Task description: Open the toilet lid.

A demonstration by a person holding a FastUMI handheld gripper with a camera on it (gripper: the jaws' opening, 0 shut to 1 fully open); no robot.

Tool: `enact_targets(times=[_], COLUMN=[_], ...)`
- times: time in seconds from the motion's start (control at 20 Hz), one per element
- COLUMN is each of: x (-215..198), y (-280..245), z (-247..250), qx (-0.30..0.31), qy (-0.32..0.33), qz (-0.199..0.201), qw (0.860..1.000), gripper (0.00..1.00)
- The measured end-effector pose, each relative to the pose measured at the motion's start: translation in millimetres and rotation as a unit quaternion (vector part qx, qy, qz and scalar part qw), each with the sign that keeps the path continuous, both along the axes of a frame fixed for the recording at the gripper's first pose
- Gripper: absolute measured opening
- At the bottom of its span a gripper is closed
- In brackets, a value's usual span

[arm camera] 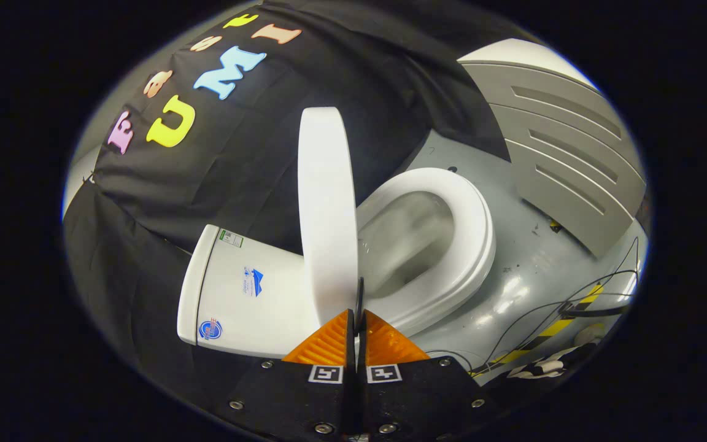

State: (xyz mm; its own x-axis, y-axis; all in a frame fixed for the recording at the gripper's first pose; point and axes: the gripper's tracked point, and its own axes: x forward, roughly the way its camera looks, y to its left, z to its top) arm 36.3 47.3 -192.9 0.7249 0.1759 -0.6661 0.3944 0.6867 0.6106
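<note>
A white toilet lies tilted in the view, its tank (249, 294) to the left of my fingers and its seat ring (473, 245) to the right, around the open bowl (409, 239). The white lid (328, 209) is raised and seen edge-on, standing between tank and seat, roughly square to the seat. My gripper (358, 316) is shut, its two fingertips pressed together with nothing visibly between them. The tips sit right at the lid's near edge, by the seam where lid meets seat; the left finger (326, 344) covers the lid's lowest part.
Grey floor (513, 288) spreads beyond the seat. A grey slatted panel (568, 159) stands past it. Thin black cables (574, 307) and a yellow-and-black striped tape (550, 331) lie on the floor to the right of my fingers. Black cloth hangs behind the tank.
</note>
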Motion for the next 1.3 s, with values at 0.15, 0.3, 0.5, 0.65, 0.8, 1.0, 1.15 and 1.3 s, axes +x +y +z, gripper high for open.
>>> enact_targets(times=[0.15,0.3,0.5,0.65,0.8,1.0,1.15,1.3], x=[2.4,4.6,8.5,9.8,13.1,17.1,20.6,24.5], y=[7.7,13.8,25.9,35.0,47.3,60.6,71.7,85.6], z=[8.1,15.0,26.6,33.0,44.5,53.4,58.6,66.0], qx=[-0.041,-0.07,-0.092,-0.117,-0.132,-0.152,-0.166,-0.181], qy=[-0.017,-0.028,-0.049,-0.054,-0.068,-0.083,-0.092,-0.103], qz=[0.017,0.026,0.034,0.044,0.053,0.063,0.071,0.082], qw=[0.999,0.997,0.994,0.991,0.987,0.983,0.979,0.975], gripper=[0.0,0.0,0.0,0.0,0.0,0.0,0.0,0.0])
